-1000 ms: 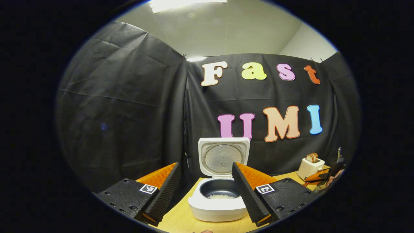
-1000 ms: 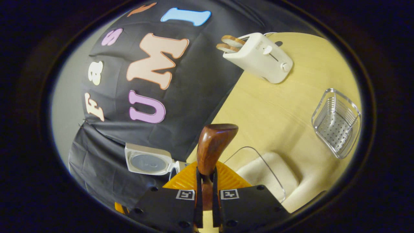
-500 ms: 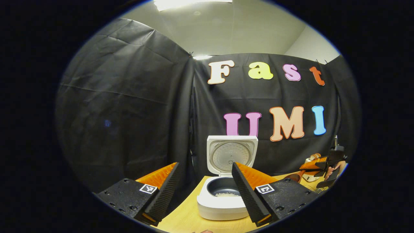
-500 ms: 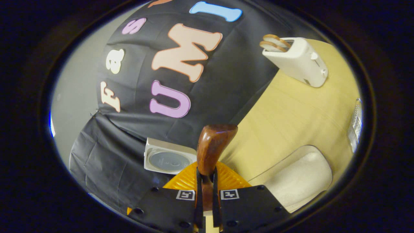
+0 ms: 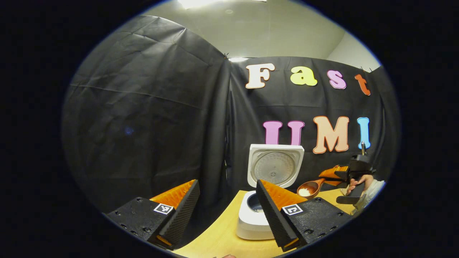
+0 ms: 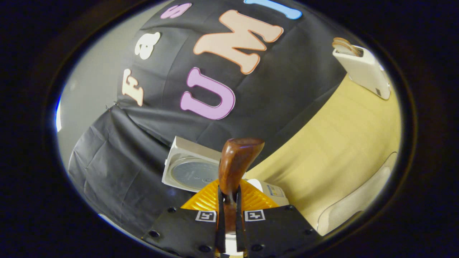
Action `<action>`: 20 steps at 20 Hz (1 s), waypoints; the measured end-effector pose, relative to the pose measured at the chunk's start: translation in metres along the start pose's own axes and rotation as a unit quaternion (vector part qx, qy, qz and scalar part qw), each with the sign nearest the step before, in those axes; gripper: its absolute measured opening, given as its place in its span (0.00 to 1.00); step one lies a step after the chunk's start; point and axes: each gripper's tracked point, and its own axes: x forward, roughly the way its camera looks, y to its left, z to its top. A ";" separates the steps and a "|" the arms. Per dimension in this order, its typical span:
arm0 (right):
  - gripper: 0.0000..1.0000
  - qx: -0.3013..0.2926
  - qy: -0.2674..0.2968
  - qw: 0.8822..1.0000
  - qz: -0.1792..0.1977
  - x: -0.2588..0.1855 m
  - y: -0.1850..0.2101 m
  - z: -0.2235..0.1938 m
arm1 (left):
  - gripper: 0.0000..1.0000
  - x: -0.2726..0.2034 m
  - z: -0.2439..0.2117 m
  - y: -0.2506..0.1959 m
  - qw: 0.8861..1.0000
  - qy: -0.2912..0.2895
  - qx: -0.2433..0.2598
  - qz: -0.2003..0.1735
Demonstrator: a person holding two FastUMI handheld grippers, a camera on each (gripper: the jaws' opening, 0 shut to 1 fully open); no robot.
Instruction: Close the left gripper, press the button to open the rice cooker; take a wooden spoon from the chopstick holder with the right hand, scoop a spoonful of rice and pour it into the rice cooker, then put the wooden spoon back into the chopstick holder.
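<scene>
The white rice cooker (image 5: 248, 219) stands open on the wooden table, its lid (image 5: 275, 168) upright and the dark pot partly hidden behind my finger. My left gripper (image 5: 226, 184) is open and empty, held back from the cooker. To the cooker's right, a hand holds my right gripper (image 5: 342, 173), shut on the wooden spoon (image 5: 310, 188), whose bowl carries white rice just beside the cooker. In the right gripper view the right gripper (image 6: 229, 190) clamps the spoon's handle (image 6: 235, 163), with the cooker lid (image 6: 192, 172) right behind it.
A white toaster (image 6: 362, 68) with bread slices stands at the table's far edge. A clear dish of rice (image 6: 353, 209) lies at the lower right of the right gripper view. The bare wooden tabletop (image 6: 340, 136) stretches between them.
My right gripper has carried the spoon leftward toward the cooker; the metal holder has slid out of its view. The left gripper has swung left, staying open.
</scene>
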 end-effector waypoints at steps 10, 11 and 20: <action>0.12 -0.175 0.010 0.984 -0.014 0.057 0.032 -0.061 | 0.94 -0.004 -0.012 0.037 0.999 0.012 -0.002 0.031; 0.12 -0.202 0.009 0.979 -0.013 0.059 0.036 -0.064 | 0.91 -0.006 -0.012 0.038 0.999 0.012 -0.003 0.032; 0.14 -0.436 -0.012 0.900 -0.001 0.064 0.058 -0.083 | 0.94 -0.004 -0.018 0.040 0.999 0.014 -0.011 0.040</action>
